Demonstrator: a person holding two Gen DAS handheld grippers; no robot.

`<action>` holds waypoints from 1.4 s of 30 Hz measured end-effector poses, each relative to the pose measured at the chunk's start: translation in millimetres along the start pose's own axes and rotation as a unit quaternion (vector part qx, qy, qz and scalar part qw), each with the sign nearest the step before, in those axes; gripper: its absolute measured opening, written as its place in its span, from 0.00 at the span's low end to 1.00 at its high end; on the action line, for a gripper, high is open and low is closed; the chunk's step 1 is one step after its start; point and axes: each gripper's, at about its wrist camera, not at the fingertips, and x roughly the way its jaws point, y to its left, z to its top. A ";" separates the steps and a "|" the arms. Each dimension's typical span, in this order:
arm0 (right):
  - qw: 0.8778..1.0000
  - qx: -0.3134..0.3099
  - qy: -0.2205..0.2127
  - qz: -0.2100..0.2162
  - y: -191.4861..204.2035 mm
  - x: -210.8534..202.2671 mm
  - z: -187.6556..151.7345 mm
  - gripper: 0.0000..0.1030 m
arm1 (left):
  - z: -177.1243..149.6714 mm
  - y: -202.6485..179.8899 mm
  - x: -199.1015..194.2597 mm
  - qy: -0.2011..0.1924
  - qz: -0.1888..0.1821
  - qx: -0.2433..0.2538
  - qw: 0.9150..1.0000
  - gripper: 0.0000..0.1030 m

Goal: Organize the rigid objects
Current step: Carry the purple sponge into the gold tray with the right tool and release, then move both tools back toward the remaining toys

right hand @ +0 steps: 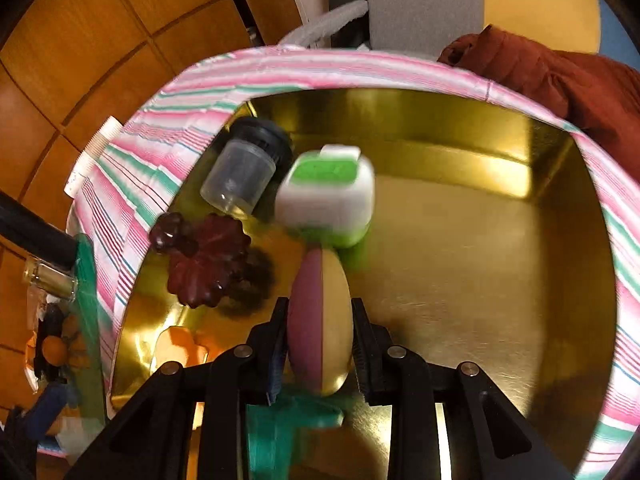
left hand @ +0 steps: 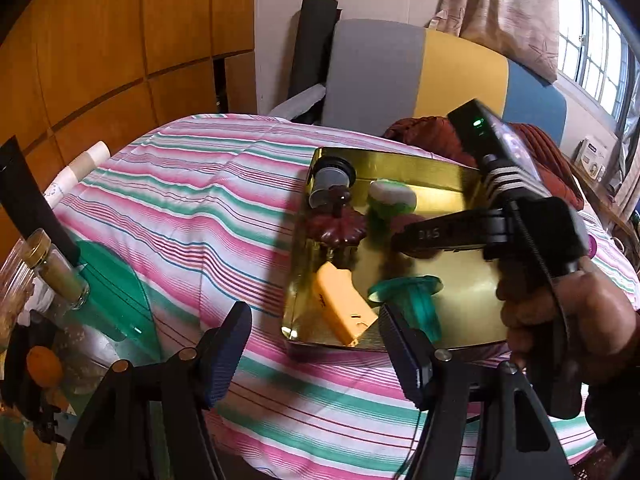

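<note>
The right claw (right hand: 320, 344) grips a purple-and-yellow egg-shaped object (right hand: 320, 320) above the shiny gold metal tray (right hand: 480, 280) on the striped desk (left hand: 180, 200). The left claw (left hand: 312, 344) gapes wide, holding nothing, near the tray's front edge.

Surface covered by pink, green and white striped cloth (left hand: 168, 216). Gold tray (left hand: 460, 280) sits directly on it, toward the far right side, with a dark red bundled fabric (left hand: 424, 132) on the cloth just behind the tray. At the left edge a green translucent plastic piece (left hand: 116, 280) overlaps the cloth, contact unclear.
</note>
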 end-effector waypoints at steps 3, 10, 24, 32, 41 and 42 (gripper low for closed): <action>1.000 0.002 0.000 -0.002 0.9 5.2 -0.8 0.29 | -1.0 1.2 0.8 0.002 -0.002 0.001 1.000 0.65; 1.000 -0.001 -0.019 0.012 -3.8 -4.2 -5.0 0.30 | -2.8 -1.7 -0.8 0.001 -0.008 0.005 1.000 0.65; 0.997 0.009 -0.078 0.023 -19.3 -50.3 -23.8 0.46 | -3.5 -18.5 -7.7 -0.001 -0.019 0.024 1.000 0.65; 0.991 0.013 -0.128 0.025 -39.1 -91.1 -35.8 0.54 | -1.4 -36.9 -9.1 0.004 -0.041 0.041 0.998 0.65; 0.984 0.048 -0.173 -0.016 -101.6 -140.3 -57.6 0.56 | 2.5 -70.2 -14.8 -0.005 -0.055 0.080 0.995 0.65; 0.983 0.054 -0.177 -0.022 -112.3 -146.3 -60.6 0.57 | 3.0 -74.8 -15.3 -0.006 -0.057 0.084 0.995 0.65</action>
